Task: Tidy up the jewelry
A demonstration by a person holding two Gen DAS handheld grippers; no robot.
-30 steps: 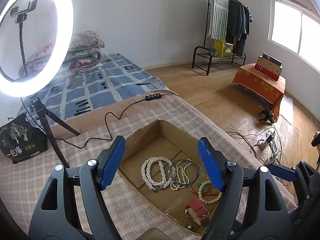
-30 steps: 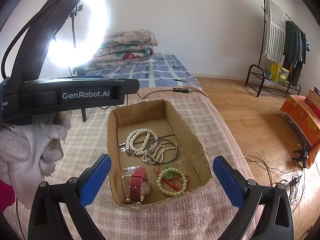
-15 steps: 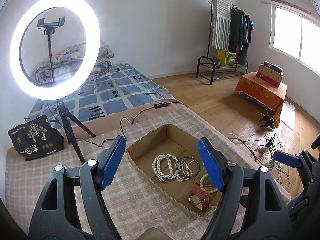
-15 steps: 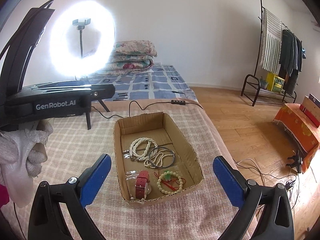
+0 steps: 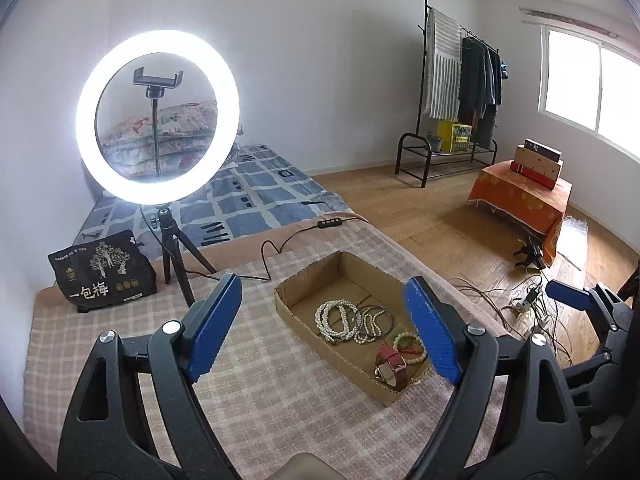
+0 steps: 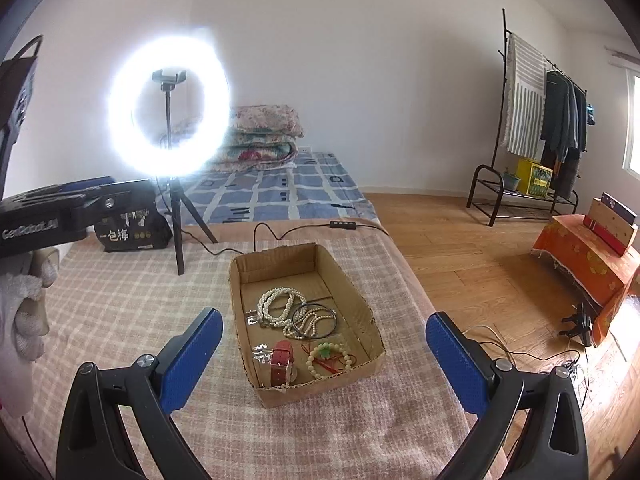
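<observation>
- Shallow brown cardboard box (image 6: 362, 312): placed centre frame on the pink checked blanket (image 6: 120, 304).
- Contents: white pearl strands (image 6: 280, 304), red-strapped watch (image 6: 282, 362), pale bead bracelet (image 6: 330, 360), possibly dark bangles (image 6: 314, 320).
- Left gripper (image 5: 320, 328): spread wide, empty.
- Right gripper (image 6: 320, 364): spread wide, empty.

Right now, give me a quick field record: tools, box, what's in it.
left tool: open, empty, above the blanket
right tool: open, empty, short of the box
cardboard box: open-topped, on checked blanket
contents: pearl necklace, dark bangle, red watch, green bead bracelet
nearby: ring light, lit
</observation>
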